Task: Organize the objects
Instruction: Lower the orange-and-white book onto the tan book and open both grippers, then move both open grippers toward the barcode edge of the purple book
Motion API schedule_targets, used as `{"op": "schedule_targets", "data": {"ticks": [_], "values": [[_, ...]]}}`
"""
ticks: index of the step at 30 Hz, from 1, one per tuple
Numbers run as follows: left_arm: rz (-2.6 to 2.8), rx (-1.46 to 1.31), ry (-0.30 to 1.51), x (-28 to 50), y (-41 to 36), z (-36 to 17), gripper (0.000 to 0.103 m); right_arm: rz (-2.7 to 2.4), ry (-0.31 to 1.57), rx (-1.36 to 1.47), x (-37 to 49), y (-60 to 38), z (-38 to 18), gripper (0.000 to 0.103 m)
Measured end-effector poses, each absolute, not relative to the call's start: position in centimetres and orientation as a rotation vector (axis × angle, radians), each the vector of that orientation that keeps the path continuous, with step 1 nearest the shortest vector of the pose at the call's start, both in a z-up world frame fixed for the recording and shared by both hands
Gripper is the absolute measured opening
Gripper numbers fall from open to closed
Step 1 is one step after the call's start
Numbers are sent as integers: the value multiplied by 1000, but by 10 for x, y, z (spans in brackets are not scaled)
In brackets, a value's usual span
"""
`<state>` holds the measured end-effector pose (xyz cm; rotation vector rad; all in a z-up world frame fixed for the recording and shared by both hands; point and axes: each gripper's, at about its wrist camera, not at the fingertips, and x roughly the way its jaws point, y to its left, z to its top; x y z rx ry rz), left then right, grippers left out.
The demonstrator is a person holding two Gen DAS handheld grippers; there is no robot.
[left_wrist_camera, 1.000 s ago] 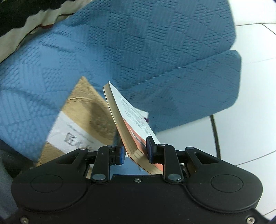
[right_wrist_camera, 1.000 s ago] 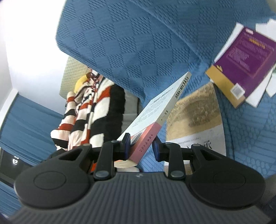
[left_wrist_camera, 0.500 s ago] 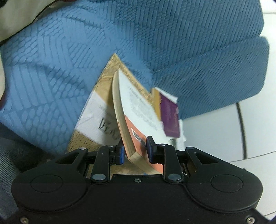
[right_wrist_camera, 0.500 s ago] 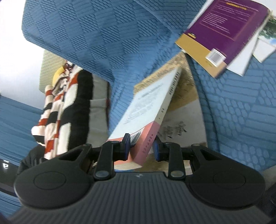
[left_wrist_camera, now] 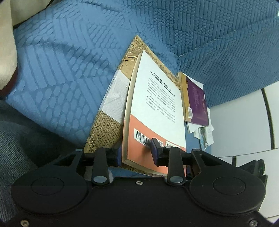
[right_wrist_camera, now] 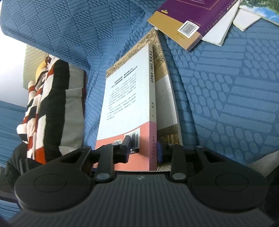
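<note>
A white and salmon book [left_wrist_camera: 157, 97] [right_wrist_camera: 125, 97] lies tilted on a larger tan and white book [left_wrist_camera: 111, 104] [right_wrist_camera: 165, 97] on the blue sofa seat [left_wrist_camera: 61, 69]. My left gripper [left_wrist_camera: 136, 152] straddles its near end by the page edge. Its jaws are opening, and the book sits loose between them with the cover facing up. My right gripper [right_wrist_camera: 143, 148] is at the spine end. Its jaws are opening too, with one pad on the cover by the barcode and the other against the spine.
A purple and tan book [left_wrist_camera: 196, 101] [right_wrist_camera: 191, 15] lies on loose papers [right_wrist_camera: 225, 28] just beyond the stack. A striped red, black and white cloth [right_wrist_camera: 45, 97] sits at the sofa's side. The sofa back [right_wrist_camera: 69, 26] rises behind. White floor [left_wrist_camera: 244, 118] lies past the seat edge.
Both grippers came down with the white and salmon book, from held up on edge to lying on the tan book. The left jaws widened and the book tipped flatter.
</note>
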<state>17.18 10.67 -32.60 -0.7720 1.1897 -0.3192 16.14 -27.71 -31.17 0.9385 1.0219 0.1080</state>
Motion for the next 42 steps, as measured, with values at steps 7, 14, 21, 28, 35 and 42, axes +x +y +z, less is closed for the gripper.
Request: {"op": "schedule_targets", "data": {"ticks": [7, 14, 21, 28, 35, 42], "values": [[-293, -662, 1153, 164, 105, -304, 40, 27, 1028, 851, 152, -286, -297, 35], [-305, -581, 1064, 156, 94, -264, 40, 20, 946, 739, 134, -296, -259, 36], [-351, -491, 965, 139, 71, -210, 40, 53, 837, 635, 121, -291, -213, 36], [-355, -375, 865, 115, 44, -162, 40, 71, 741, 533, 97, -287, -171, 36], [-402, -323, 798, 90, 17, -130, 40, 64, 667, 471, 67, -289, -140, 36], [-452, -290, 783, 70, -11, -116, 41, 26, 610, 422, 36, -293, -123, 36]]}}
